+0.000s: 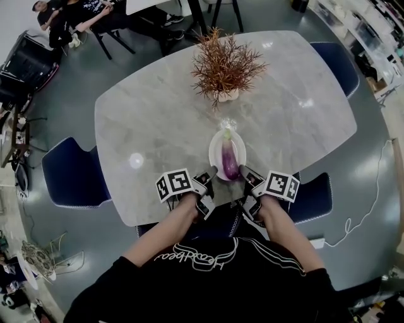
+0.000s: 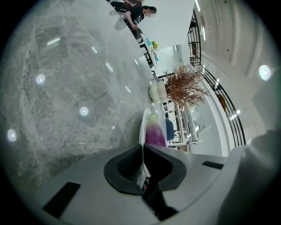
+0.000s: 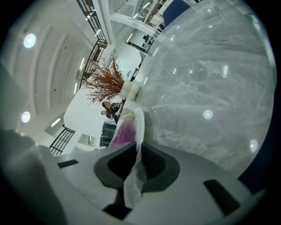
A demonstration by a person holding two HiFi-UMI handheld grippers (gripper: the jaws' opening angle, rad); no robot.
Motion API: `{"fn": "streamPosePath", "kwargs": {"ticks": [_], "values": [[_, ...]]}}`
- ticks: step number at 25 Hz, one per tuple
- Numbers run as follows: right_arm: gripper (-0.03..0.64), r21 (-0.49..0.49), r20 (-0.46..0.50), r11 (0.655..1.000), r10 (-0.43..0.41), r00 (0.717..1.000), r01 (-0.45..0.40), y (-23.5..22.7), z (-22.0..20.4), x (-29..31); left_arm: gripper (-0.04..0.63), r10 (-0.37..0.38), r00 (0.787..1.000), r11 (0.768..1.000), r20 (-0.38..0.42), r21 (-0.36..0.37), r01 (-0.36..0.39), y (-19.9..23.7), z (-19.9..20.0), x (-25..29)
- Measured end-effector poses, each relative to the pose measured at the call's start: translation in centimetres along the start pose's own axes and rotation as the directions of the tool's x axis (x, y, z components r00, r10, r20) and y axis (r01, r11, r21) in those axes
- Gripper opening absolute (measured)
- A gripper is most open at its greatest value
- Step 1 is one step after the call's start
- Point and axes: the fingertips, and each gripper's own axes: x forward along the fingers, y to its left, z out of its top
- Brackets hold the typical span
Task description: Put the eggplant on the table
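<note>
A purple eggplant (image 1: 230, 162) with a pale green end lies on a small white plate (image 1: 216, 151) at the near edge of the grey marble table (image 1: 158, 113). Clear film covers the plate. My left gripper (image 1: 210, 178) is shut on the plate's near-left rim and my right gripper (image 1: 243, 175) on its near-right rim. In the left gripper view the thin plate rim (image 2: 143, 125) runs down into the closed jaws of the left gripper (image 2: 142, 165), with the eggplant (image 2: 154, 132) just beyond. In the right gripper view, rim (image 3: 139, 123) and crinkled film sit between the right gripper's (image 3: 134, 165) jaws, beside the eggplant (image 3: 123, 129). Whether the plate touches the table is unclear.
A dried reddish-brown plant (image 1: 222, 63) in a pale pot stands mid-table behind the plate. Blue chairs stand at the left (image 1: 72, 173), near right (image 1: 312, 195) and far right (image 1: 338, 60). People sit at the far left (image 1: 69, 19). A cable lies on the floor at the right.
</note>
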Motion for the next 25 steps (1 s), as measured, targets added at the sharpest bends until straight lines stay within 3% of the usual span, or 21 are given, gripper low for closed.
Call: {"fn": "streamPosePath", "kwargs": {"ticks": [9, 20, 25], "values": [[0.038, -0.006, -0.029, 1.0, -0.02, 0.999, 0.02, -0.5, -0.2, 0.9, 0.018, 0.025, 1.0, 0.999, -0.008, -0.027, -0.025, 1.3, 0.4, 0.4], [0.038, -0.048, -0.117, 0.997, -0.058, 0.991, 0.053, -0.5, -0.9, 1.6, 0.018, 0.108, 0.994, 0.994, -0.023, -0.029, -0.108, 2.5, 0.9, 0.5], [0.038, -0.068, -0.136, 0.994, -0.095, 0.986, 0.086, -0.6, -1.1, 1.9, 0.018, 0.131, 0.991, 0.991, -0.034, -0.001, -0.132, 2.7, 0.9, 0.5]]}}
